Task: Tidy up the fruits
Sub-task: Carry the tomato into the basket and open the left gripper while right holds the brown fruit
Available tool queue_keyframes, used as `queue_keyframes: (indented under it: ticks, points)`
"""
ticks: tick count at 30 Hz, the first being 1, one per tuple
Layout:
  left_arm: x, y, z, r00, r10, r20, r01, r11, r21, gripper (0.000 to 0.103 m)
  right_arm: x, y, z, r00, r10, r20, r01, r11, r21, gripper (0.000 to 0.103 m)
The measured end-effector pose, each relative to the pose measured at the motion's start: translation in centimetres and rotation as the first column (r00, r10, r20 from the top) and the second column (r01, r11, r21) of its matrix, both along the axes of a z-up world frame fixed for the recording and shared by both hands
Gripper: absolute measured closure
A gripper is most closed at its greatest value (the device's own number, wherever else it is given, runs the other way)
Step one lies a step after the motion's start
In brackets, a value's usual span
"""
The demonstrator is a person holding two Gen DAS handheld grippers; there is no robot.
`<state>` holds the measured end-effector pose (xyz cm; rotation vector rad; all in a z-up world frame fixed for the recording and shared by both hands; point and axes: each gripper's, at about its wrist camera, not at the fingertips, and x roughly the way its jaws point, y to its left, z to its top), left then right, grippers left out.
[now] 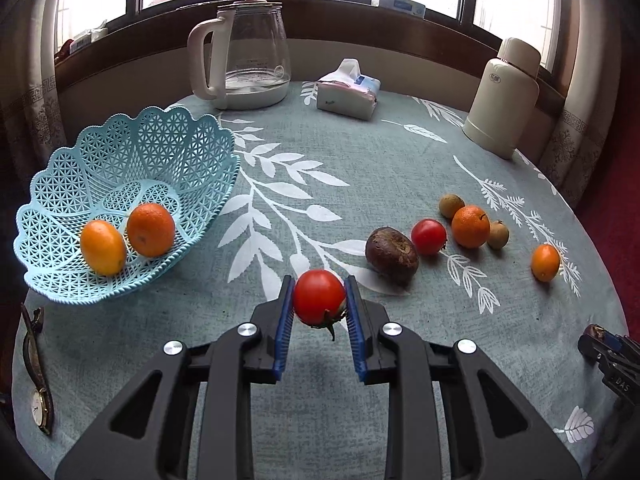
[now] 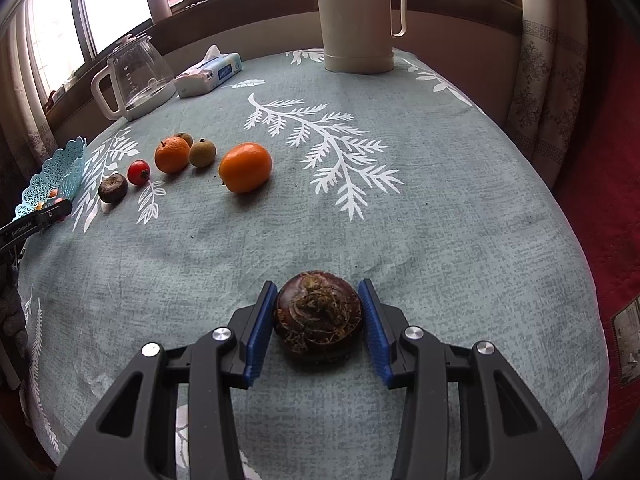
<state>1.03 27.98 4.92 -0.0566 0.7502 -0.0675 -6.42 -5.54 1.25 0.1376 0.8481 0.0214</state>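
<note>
Between gripper (image 1: 320,306) pads: tomato (image 1: 319,297), stem down.

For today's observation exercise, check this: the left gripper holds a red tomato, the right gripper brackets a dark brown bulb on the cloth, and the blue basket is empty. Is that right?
Not quite. The blue basket is not empty: the left wrist view shows two orange fruits lying in it. The rest stands: the left gripper holds the red tomato, and the right gripper brackets the dark brown bulb on the cloth.

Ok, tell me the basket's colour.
Light blue lattice basket, clearest in the left wrist view.
</note>
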Motion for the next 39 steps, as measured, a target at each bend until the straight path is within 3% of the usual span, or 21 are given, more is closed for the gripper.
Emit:
queue_keyframes:
  ticks: [11, 18, 28, 39]
  points:
    - [-1.1, 2.4, 1.8, 0.998, 0.042, 0.052, -0.041, 0.999, -0.022, 0.078, -0.4, -0.1, 0.2, 1.0, -0.024, 0.002, 0.024, 1.0, -0.007, 0.061]
    - [-1.3, 5.8, 3.1, 0.988, 0.123, 0.088, -0.121, 0.992, -0.03, 0.078, -0.4, 0.2, 0.2, 1.0, -0.027, -0.003, 0.027, 0.999, -0.023, 0.061]
    - [-0.6, 11.5, 5.0, 0.956, 0.258, 0.143, -0.259, 0.966, -0.01, 0.078, -0.2, 0.5, 0.1, 0.999, -0.032, -0.009, 0.031, 0.998, -0.046, 0.061]
    - [0.4, 16.9, 4.0, 0.917, 0.38, 0.123, -0.381, 0.925, -0.014, 0.078, -0.1, 0.8, 0.1, 0.999, -0.035, -0.015, 0.034, 0.997, -0.068, 0.061]
